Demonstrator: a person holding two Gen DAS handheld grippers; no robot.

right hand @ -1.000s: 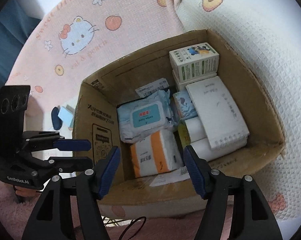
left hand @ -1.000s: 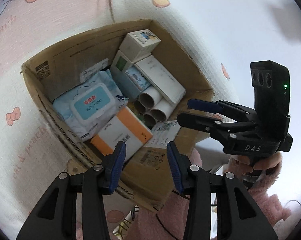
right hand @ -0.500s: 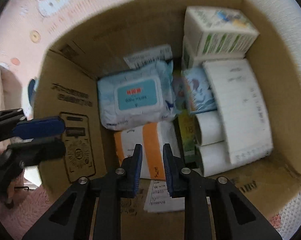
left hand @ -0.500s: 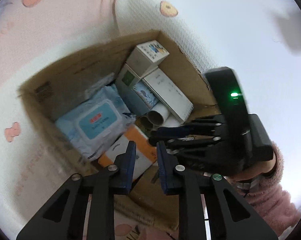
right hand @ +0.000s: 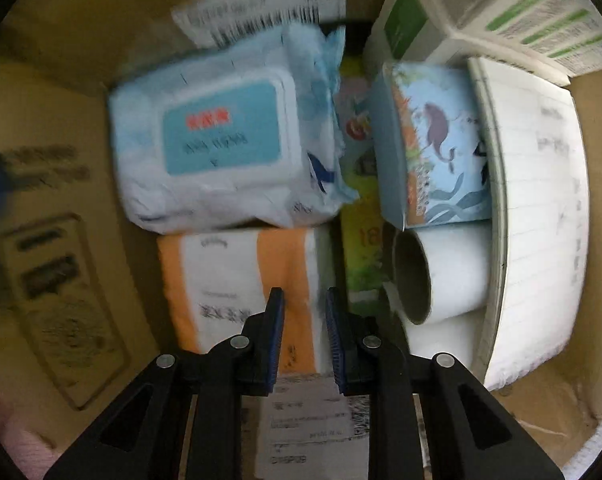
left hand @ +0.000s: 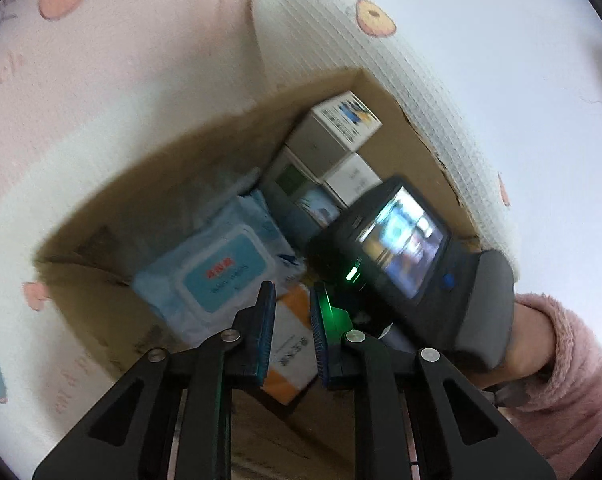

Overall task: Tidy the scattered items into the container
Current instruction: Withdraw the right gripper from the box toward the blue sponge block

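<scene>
The cardboard box (right hand: 41, 92) surrounds the right gripper (right hand: 303, 336), which points steeply down inside it, jaws narrowed to a slim gap with nothing between them. The lined notebook (right hand: 541, 216) curves along the wall far to its right, the wet-wipes pack (right hand: 221, 136) lies ahead and slightly left, and the orange-and-white tissue pack (right hand: 237, 292) sits directly beneath the pads. Just right of the pads are the cardboard tubes (right hand: 441, 276), with the whale-print box (right hand: 437, 152) beyond them. The left gripper (left hand: 291, 332) hovers above the box rim, jaws closing on empty air, the right gripper's camera body crowding its right side. Likely risks: the two grippers knock together over the narrow opening, or the descending pads press into the soft tissue pack and shove the packed items askew.
</scene>
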